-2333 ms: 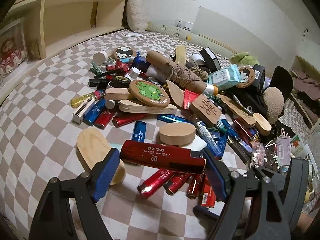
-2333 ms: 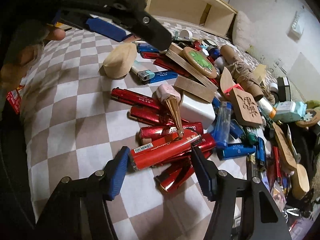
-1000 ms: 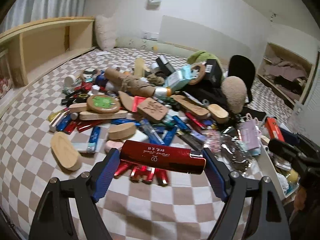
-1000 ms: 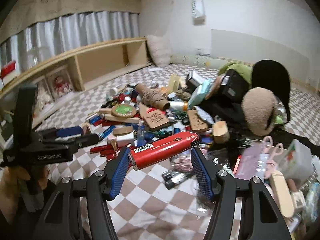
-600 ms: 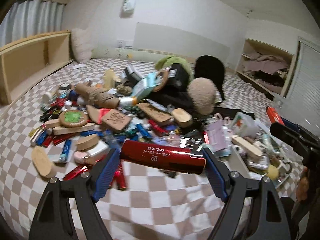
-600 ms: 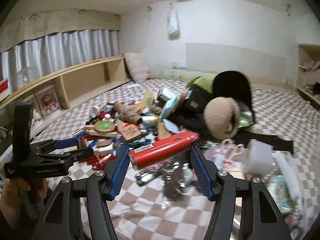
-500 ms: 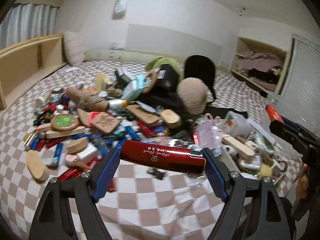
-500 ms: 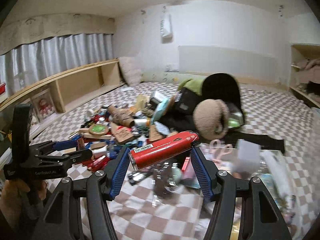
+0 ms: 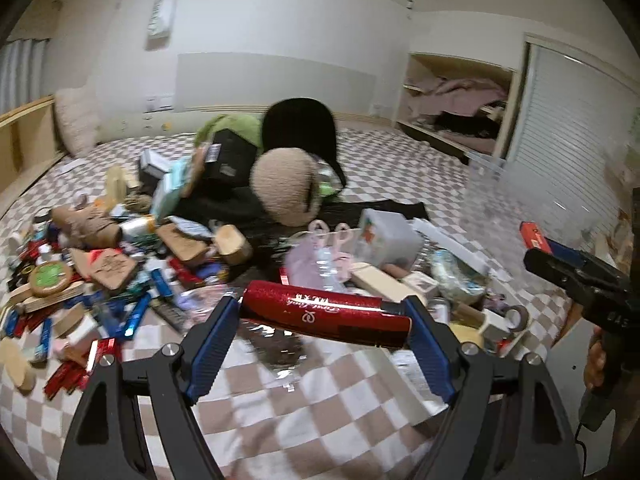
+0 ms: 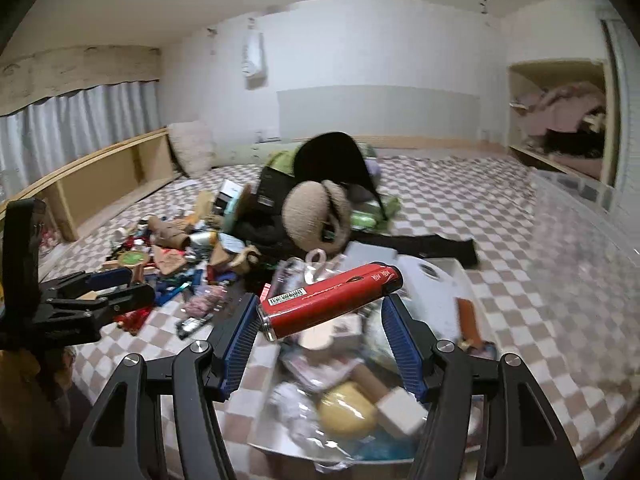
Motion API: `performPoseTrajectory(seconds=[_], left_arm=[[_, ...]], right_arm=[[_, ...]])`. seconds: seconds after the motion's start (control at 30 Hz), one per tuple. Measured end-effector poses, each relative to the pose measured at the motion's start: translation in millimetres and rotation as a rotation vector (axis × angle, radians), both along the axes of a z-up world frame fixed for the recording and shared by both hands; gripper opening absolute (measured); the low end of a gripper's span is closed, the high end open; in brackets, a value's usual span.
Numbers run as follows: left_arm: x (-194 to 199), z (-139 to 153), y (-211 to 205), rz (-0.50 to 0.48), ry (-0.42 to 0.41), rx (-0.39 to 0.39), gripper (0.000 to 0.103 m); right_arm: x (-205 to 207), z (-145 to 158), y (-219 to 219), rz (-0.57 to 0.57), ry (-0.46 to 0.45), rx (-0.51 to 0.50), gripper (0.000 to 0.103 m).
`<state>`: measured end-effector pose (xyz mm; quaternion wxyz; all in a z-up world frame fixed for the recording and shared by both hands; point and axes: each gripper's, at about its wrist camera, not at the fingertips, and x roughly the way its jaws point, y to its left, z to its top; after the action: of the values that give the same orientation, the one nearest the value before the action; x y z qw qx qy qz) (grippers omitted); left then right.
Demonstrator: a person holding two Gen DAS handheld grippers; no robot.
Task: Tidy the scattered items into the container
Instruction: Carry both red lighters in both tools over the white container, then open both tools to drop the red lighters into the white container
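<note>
Since both loads were bound for the container (image 10: 460, 268) at lower centre, each claw clamped one red lighter endwise: left claw (image 9: 320, 334), right claw (image 10: 318, 330).

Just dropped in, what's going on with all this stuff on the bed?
A person is tidying. The left gripper clamps one red lighter end to end, the right gripper another red lighter. The right one hangs above the clear container, which is partly filled. A large pile remains on the checkered bedspread.
</note>
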<state>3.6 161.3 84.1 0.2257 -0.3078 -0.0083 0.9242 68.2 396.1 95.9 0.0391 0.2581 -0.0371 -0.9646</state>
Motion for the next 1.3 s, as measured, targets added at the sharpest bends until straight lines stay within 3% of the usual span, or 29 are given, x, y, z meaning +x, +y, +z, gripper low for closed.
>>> performPoseTrajectory(seconds=[0.23,0.5,0.77,1.0,1.3], left_arm=[[-7,-7,37,-0.082,-0.017,-0.011,0.082],[-25,-20,64,-0.128,-0.045,-0.016,0.082],[-38,-34,75,-0.142,-0.063,-0.028,0.082],[-46,-41,71,-0.139,-0.081,-0.018,0.082],[-49,-46,68,-0.144,-0.092,-0.009,0.082]], right_arm=[[-2,-10,33,-0.057,-0.030,-0.022,0.063],[-38,-8,47,-0.012,-0.067,-0.012,0.063],[-88,-13,35,0.074,-0.128,0.035,0.063],[-121,-34,13,0.160,-0.233,0.028,0.063],[-135,-60,3,0.134,-0.318,0.079,0.063]])
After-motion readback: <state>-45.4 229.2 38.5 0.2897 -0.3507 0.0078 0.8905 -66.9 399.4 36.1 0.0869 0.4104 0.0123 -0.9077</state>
